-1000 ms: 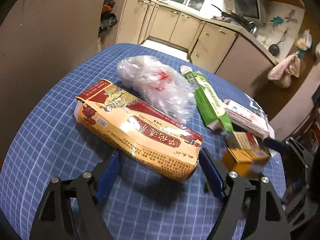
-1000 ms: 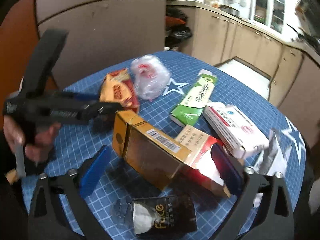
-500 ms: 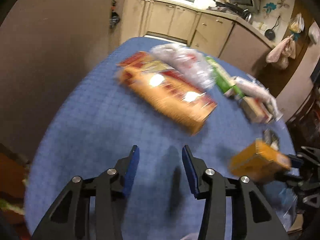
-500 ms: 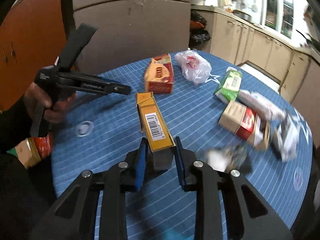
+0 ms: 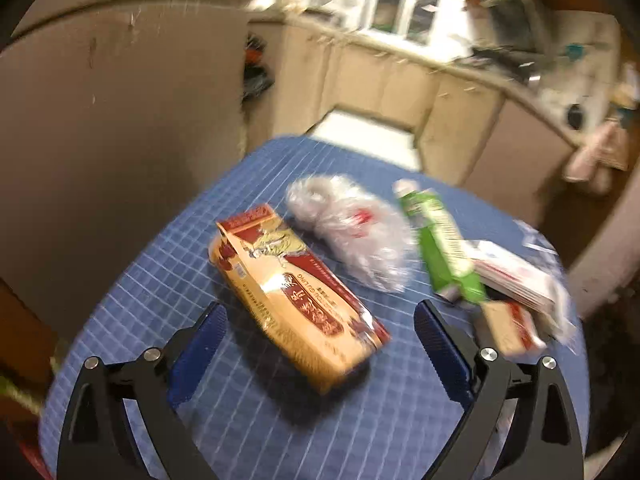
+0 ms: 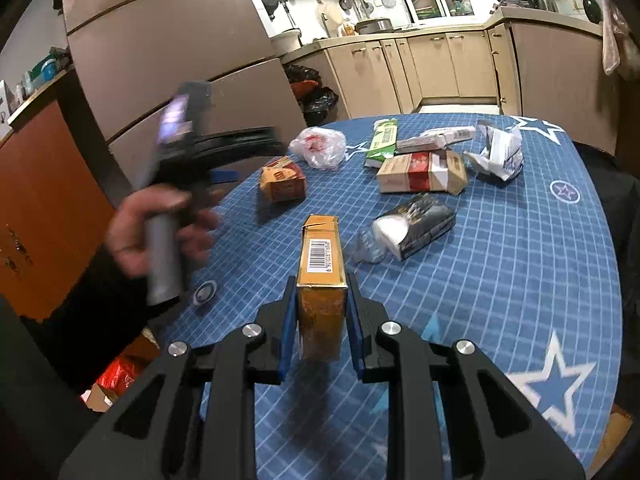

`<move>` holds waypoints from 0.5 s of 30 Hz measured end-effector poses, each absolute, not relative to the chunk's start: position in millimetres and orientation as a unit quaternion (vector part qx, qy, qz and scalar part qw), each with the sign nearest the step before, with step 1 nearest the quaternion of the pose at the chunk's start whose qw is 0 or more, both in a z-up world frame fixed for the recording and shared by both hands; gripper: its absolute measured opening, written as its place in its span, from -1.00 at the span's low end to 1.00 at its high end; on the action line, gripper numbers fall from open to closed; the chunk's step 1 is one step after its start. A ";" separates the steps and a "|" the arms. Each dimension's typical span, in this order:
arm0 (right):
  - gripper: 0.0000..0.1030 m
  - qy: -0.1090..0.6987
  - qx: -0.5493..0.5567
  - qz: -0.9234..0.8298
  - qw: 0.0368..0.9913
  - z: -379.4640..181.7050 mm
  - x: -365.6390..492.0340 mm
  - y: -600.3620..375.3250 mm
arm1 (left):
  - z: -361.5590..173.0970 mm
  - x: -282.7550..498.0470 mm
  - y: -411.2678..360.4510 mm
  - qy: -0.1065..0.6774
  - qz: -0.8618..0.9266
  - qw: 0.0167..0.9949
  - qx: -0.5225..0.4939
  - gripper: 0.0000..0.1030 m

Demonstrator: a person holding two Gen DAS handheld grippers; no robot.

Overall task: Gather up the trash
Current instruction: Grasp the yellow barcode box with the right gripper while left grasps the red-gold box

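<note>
Now your right gripper (image 6: 322,312) fingers clamp yellow carton (image 6: 322,276); left gripper (image 5: 320,328) fingers just spread wide, orange tea packet (image 5: 296,296) between, untouched, on table (image 5: 160,280).

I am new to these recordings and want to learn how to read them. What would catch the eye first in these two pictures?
First, the gold box with a barcode, clamped between the blue pads of the right gripper above the blue checked tablecloth. Next, in the left wrist view, the left gripper, whose jaws have just been opening, stands wide with the large orange and red packet lying ahead of it, untouched. Beside that packet sits a crumpled clear plastic bag.
</note>
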State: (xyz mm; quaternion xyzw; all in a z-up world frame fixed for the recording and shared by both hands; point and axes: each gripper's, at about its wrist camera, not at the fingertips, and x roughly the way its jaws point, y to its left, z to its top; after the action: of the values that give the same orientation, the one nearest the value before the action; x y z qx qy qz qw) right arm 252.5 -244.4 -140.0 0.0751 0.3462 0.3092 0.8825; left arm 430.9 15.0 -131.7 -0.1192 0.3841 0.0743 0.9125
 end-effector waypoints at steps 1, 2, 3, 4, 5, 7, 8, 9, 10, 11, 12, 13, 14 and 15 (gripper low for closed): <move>-0.59 0.347 0.078 0.311 0.881 -141.5 251.3 -245.6 | -140.6 442.3 13.6 0.400 0.090 0.903 -0.126 0.83; -0.59 0.350 0.079 0.312 0.880 -143.9 249.5 -245.1 | -146.9 449.7 11.9 0.409 0.101 0.897 -0.129 0.83; -0.59 0.350 0.080 0.311 0.880 -145.2 248.9 -244.2 | -153.0 455.2 11.0 0.422 0.107 0.891 -0.131 0.83; -0.59 0.350 0.082 0.310 0.880 -145.7 248.8 -243.6 | -159.0 457.6 13.4 0.437 0.105 0.883 -0.136 0.80; -0.59 0.349 0.083 0.309 0.881 -145.7 248.8 -243.2 | -162.5 454.9 16.8 0.441 0.085 0.880 -0.155 0.72; -0.59 0.346 0.079 0.299 0.886 -145.3 248.5 -242.5 | -160.9 440.9 22.5 0.436 0.060 0.883 -0.161 0.51; -0.59 0.345 0.076 0.292 0.888 -145.0 247.7 -242.8 | -160.4 434.3 25.7 0.443 0.042 0.880 -0.165 0.46; -0.59 0.345 0.074 0.283 0.892 -143.4 245.5 -243.9 | -160.4 428.3 28.3 0.445 0.030 0.880 -0.166 0.42; -0.59 0.344 0.073 0.276 0.895 -142.8 245.1 -245.8 | -159.4 415.7 32.5 0.447 0.014 0.880 -0.159 0.37; -0.59 0.341 0.075 0.268 0.898 -141.0 243.5 -249.1 | -158.9 404.1 36.7 0.447 0.004 0.882 -0.150 0.32; -0.59 0.340 0.075 0.256 0.902 -140.0 241.5 -252.5 | -159.3 393.1 40.5 0.448 -0.006 0.883 -0.142 0.30; -0.59 0.340 0.073 0.245 0.905 -140.0 240.5 -254.6 | -159.9 378.1 45.1 0.451 -0.025 0.883 -0.130 0.28; -0.59 0.341 0.066 0.231 0.909 -140.4 238.3 -255.6 | -159.8 363.8 47.4 0.453 -0.048 0.883 -0.116 0.25; -0.59 0.343 0.061 0.221 0.911 -142.6 237.7 -255.7 | -160.5 350.6 50.8 0.452 -0.066 0.884 -0.099 0.24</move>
State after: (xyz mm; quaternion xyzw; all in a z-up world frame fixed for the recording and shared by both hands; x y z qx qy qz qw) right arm 237.7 -255.7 -142.6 0.0611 0.3433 0.2212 0.9108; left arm 350.6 50.8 -160.5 -0.0986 0.4524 -0.0657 0.8839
